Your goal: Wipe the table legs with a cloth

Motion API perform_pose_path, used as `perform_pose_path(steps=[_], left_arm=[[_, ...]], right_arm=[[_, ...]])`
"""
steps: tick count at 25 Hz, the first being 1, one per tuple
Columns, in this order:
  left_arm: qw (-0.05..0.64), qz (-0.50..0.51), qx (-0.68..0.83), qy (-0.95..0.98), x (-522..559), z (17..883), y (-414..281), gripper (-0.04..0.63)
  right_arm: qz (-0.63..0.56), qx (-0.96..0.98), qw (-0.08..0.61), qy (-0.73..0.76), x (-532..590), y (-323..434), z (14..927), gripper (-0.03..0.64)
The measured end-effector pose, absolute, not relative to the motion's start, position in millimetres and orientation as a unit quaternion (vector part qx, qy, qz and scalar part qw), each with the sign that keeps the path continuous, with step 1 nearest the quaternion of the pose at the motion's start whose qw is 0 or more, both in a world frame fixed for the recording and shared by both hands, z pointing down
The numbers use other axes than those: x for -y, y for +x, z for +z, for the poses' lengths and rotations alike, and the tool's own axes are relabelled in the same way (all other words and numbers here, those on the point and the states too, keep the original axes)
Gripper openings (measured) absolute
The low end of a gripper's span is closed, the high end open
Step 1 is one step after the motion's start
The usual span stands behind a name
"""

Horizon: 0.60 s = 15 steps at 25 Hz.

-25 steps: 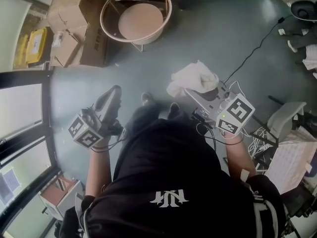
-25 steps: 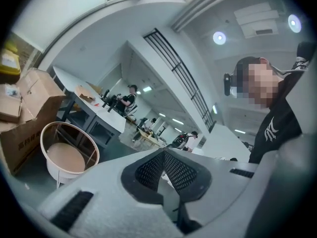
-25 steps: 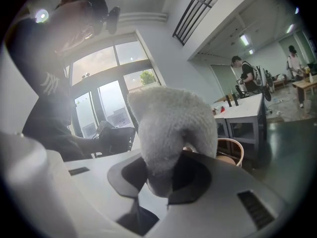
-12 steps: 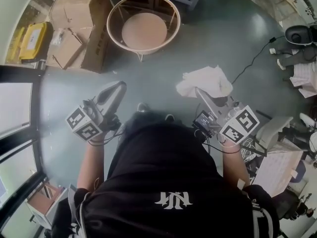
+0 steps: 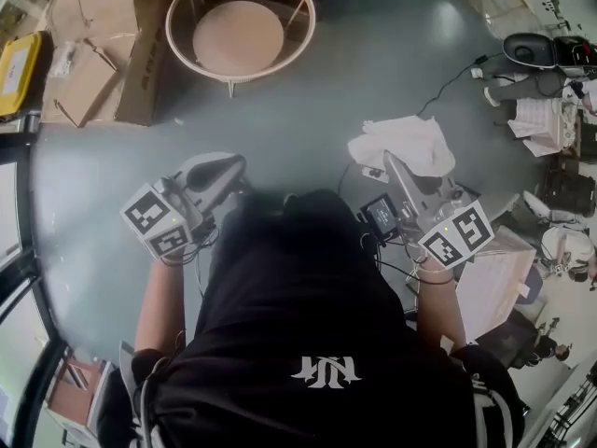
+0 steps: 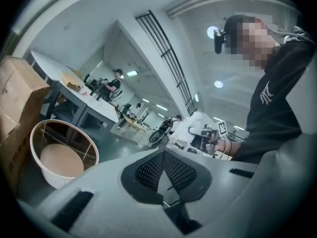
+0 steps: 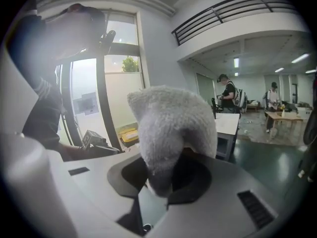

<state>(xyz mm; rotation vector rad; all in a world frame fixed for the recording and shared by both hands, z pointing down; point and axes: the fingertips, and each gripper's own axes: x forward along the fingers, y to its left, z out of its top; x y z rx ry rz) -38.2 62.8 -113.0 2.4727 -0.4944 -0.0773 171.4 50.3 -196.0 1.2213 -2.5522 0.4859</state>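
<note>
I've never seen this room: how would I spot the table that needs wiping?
Look across the grey floor ahead of the person to the brown cardboard boxes at far left. Just right of them stands the table. Unlike the boxy cartons, it is round: a pale hoop rim on thin legs, with a tan disc inside.

The round table (image 5: 238, 31) stands on the floor (image 5: 373, 54) ahead of the person, left of the middle. Cardboard boxes (image 5: 98, 49) lie just beside it on its left, with a smaller box (image 5: 17, 62) farther left. The left gripper (image 5: 229, 164) is on the left, nearer the person than the table and well apart from it. On the right, the right gripper (image 5: 392, 163) has the cloth (image 5: 403, 143) between its jaws. A cable (image 5: 446, 87) runs over the floor beyond the cloth, toward the right.
</note>
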Motion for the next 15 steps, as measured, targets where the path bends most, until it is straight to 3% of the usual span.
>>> perform_pose_path(steps=[9,15], left_arm=[[0.299,-0.052,0.248,0.92,-48,-102,-33,0.005],[0.31,-0.074,0.36,0.877,-19,-92,-22,0.005]], right_arm=[[0.173,0.9,0.169,0.364,-25,183,-177,0.077],[0.194,0.93,0.145,0.277,9,198,-159,0.077]])
